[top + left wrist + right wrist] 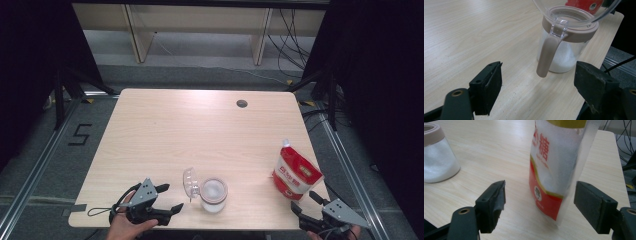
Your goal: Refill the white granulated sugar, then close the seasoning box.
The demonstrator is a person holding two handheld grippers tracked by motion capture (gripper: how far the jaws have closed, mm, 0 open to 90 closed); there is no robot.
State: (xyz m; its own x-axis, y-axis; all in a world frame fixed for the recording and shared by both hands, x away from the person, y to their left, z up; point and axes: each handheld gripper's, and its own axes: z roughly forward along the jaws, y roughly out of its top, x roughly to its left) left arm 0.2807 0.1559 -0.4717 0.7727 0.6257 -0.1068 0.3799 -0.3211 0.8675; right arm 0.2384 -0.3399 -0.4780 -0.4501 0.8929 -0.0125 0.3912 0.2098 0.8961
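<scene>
Sugar pouch (pixel 296 176), red and white with a spout at its top, stands upright at the lower right of the high view, near the right edge of the worktop (pixel 200 130). In the right gripper view the pouch (pixel 554 172) rises between and just beyond the two black jaws; its clear upper panel shows white grains inside. Right tool (pixel 311 204), at the bottom right corner of the high view, stands wide open and holds nothing; neither pad touches the film. Judged from its look, the pouch is soft-walled and moderately heavy for its size: the film will buckle under a squeeze, and the loose filling will shift and pull the bag out of shape. A hold across the firmer upper part, below the spout, seems safer than the bulging belly; the glossy film may also be slippery.

Jar (pixel 213 195), clear with a pinkish-brown collar and white grains inside, stands at the lower middle of the high view, its transparent lid (pixel 189 183) tipped up on the left. In the left gripper view a pinkish-brown tab (pixel 548 53) hangs down the jar's (pixel 564 57) near side from the collar. Left tool (pixel 167 198), at the lower left, is open and empty, its jaws pointing toward the jar without contact. Rigid and smooth, the jar should take a firm grip on its wall, though the hinged lid looks delicate.
</scene>
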